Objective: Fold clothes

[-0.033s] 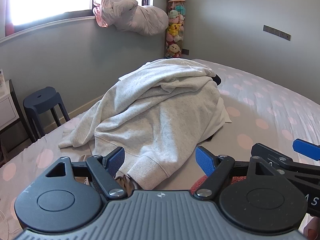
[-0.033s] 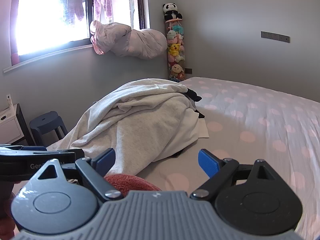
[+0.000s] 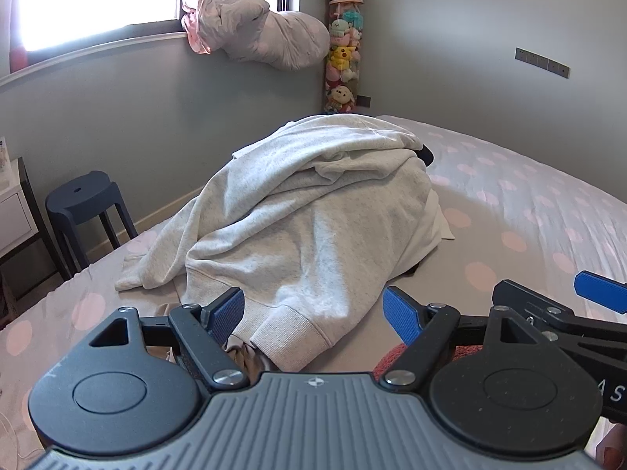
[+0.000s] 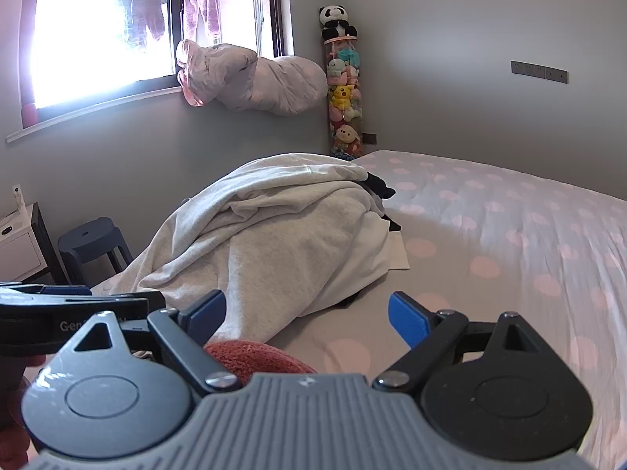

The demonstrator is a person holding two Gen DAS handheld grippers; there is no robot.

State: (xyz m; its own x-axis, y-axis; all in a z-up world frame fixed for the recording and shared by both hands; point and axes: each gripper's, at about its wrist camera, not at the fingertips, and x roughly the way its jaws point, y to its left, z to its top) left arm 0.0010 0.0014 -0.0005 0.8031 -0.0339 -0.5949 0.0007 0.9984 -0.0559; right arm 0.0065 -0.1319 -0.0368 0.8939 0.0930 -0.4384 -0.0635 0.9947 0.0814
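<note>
A heap of clothes topped by a pale grey sweatshirt (image 3: 313,215) blocks the middle of the bed (image 3: 529,203) straight ahead of the left gripper (image 3: 313,313), whose jaws stand apart with the sweatshirt's ribbed cuff (image 3: 290,337) just beyond them. To the right of the heap the dotted bedcover lies bare and open in front of the right gripper (image 4: 307,313), its jaws also apart, though a red knit item (image 4: 250,356) sits close under its left finger. Off the bed's left edge a dark stool (image 3: 86,203) and a white bedside cabinet (image 3: 15,211) narrow the floor gap by the wall
</note>
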